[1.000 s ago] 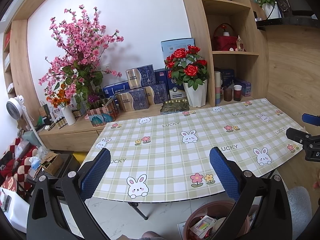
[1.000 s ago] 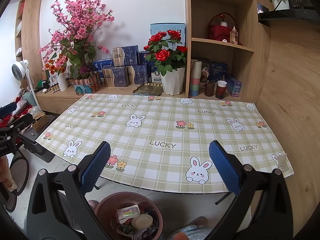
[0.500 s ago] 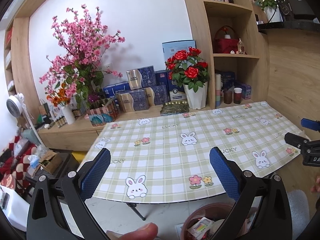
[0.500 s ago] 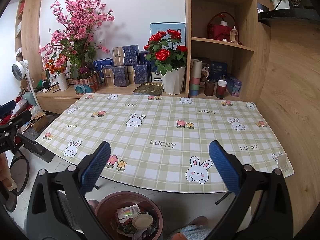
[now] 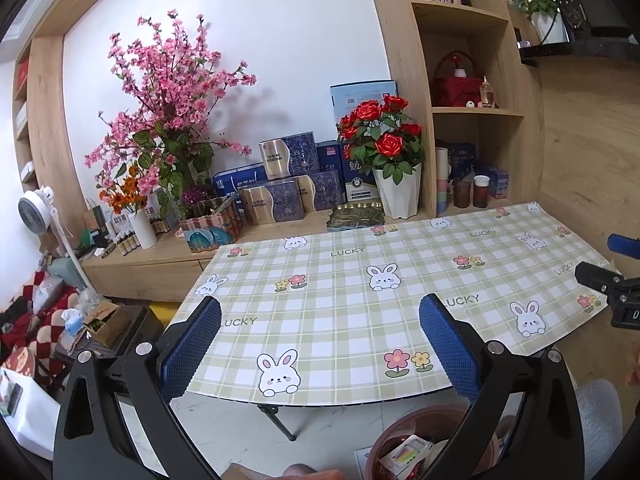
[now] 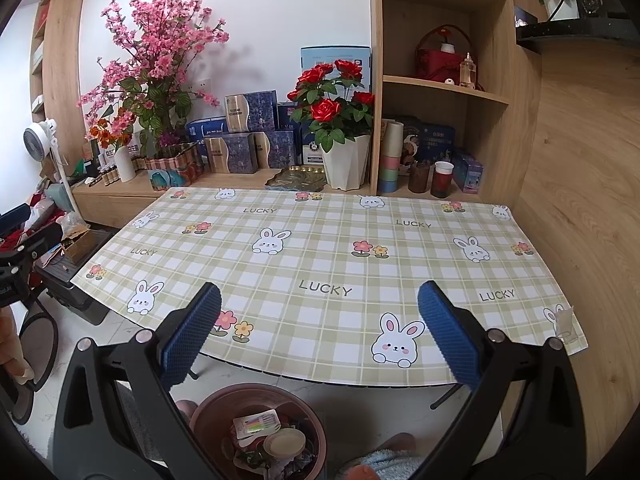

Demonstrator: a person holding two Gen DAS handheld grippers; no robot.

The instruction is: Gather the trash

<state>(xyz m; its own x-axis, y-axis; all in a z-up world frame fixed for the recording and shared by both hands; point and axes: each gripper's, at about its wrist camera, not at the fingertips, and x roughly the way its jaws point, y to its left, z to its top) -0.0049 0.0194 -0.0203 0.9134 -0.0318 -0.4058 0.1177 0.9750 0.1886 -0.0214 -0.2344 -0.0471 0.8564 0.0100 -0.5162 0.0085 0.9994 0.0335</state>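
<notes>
A brown round bin [image 6: 260, 432] stands on the floor under the table's near edge, holding a colourful wrapper, a round lid and other scraps. In the left wrist view the bin [image 5: 404, 432] shows at the bottom right. My left gripper [image 5: 320, 332] is open and empty, held above the near edge of the table [image 5: 340, 280] with its checked bunny cloth. My right gripper [image 6: 320, 320] is open and empty too, over the same edge, with the bin below it. The right gripper [image 5: 612, 276] also shows at the right edge of the left wrist view.
A wooden sideboard [image 6: 240, 180] behind the table carries boxes, a pink blossom plant [image 6: 160, 40] and a rose pot [image 6: 344, 160]. Shelves [image 6: 440, 84] stand at the back right, a wooden wall on the right. A fan [image 5: 36, 208] and clutter fill the left floor.
The left wrist view has tilted up a little, so the table sits lower in it. The right gripper has hardly moved. Both stay open.
</notes>
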